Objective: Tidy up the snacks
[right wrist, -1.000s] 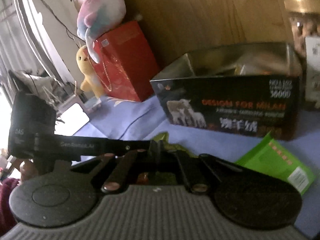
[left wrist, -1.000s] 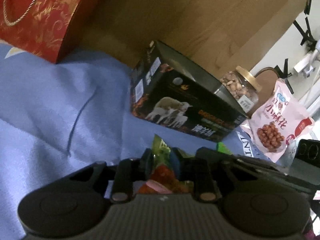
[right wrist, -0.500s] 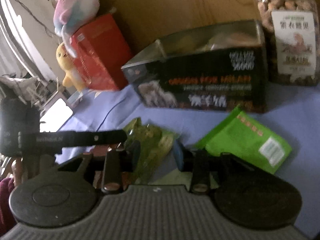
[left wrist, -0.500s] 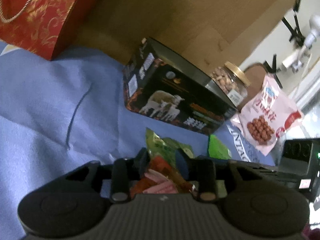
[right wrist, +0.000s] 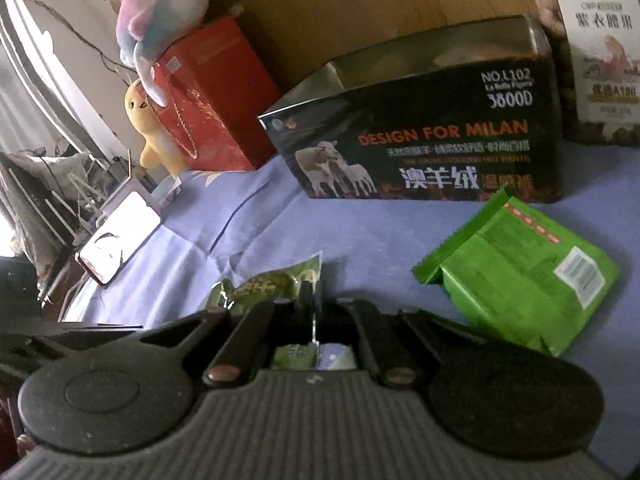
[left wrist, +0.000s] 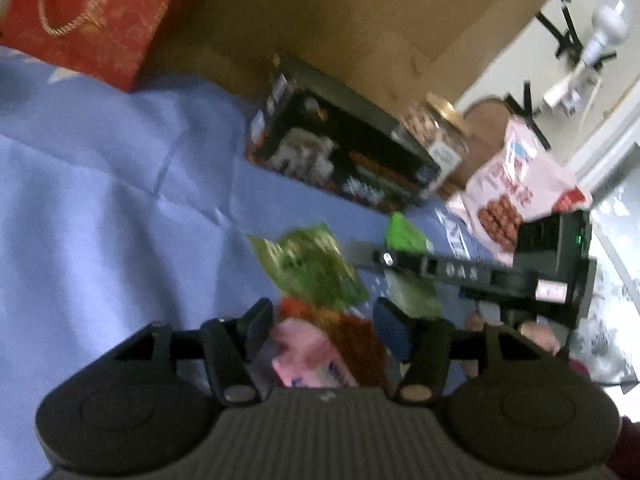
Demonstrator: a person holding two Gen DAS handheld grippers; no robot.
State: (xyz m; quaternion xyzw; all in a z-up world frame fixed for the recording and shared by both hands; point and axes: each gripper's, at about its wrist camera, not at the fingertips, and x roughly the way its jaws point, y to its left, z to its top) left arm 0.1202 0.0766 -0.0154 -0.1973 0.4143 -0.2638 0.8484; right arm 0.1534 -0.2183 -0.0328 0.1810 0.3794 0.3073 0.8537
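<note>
On the blue cloth [right wrist: 248, 232], at twelve o'clock from my right tongs [right wrist: 314, 308], sits the open black cardboard box with sheep on it [right wrist: 420, 148] — I think snacks go there. These tongs are clenched on the shiny dark-green snack packet [right wrist: 272, 284], ready to lift it. My left tongs [left wrist: 322, 326] are spread wide, holding nothing — the red-and-pink snack bag [left wrist: 320, 344] lies loose between them.
</note>
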